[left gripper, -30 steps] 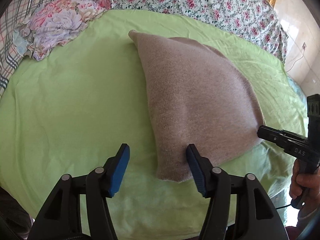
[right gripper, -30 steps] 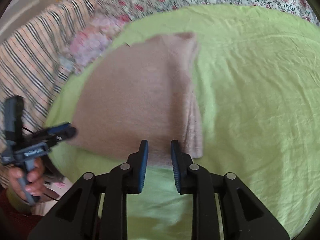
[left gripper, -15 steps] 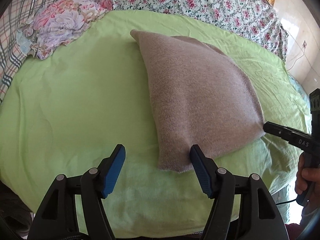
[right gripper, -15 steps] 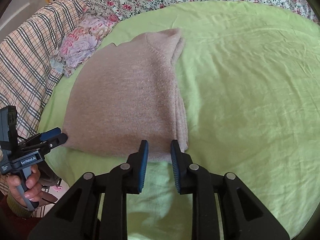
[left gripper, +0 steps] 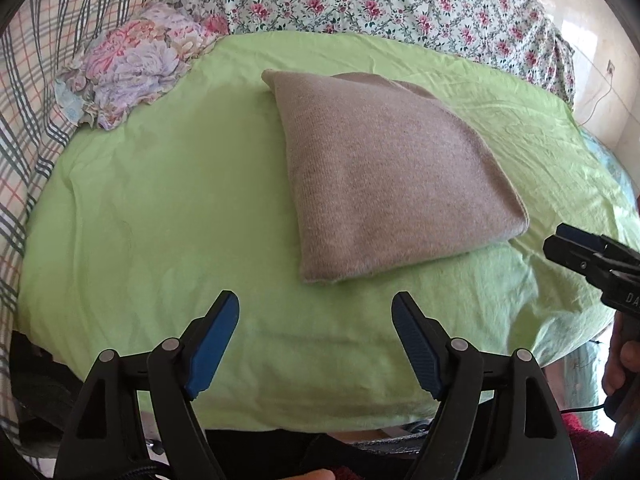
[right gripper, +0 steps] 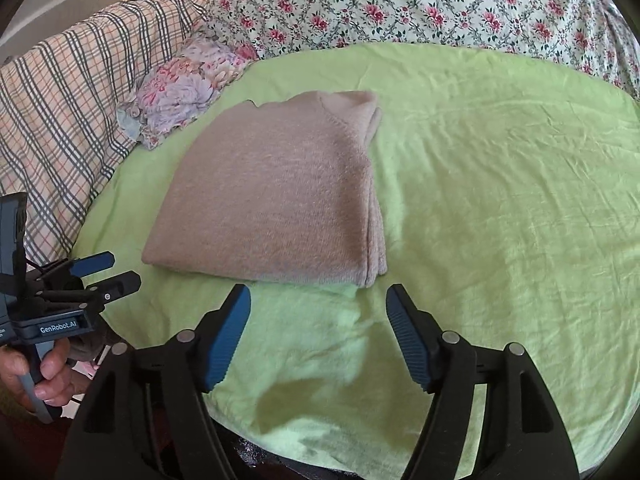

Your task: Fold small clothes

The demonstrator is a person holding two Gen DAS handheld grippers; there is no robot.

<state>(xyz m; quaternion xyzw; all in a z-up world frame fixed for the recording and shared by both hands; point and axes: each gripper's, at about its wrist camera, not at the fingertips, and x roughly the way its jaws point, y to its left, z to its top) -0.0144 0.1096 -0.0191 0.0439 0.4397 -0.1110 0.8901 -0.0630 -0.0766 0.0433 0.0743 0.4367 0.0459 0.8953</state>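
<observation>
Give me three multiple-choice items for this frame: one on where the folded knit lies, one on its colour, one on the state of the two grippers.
1. Where does the folded sweater lie?
A. on the green sheet
B. on the plaid blanket
C. held in a gripper

2. What colour is the sweater?
A. navy
B. beige-brown
C. white

3. How do the left gripper and right gripper stand?
A. both shut on cloth
B. one open, one shut
C. both open, holding nothing

Answers: 1 A, green cloth surrounds it on every side; 2 B, the knit reads beige-brown in both views; 3 C, wide gaps between the blue pads, short of the sweater's near edge.
</observation>
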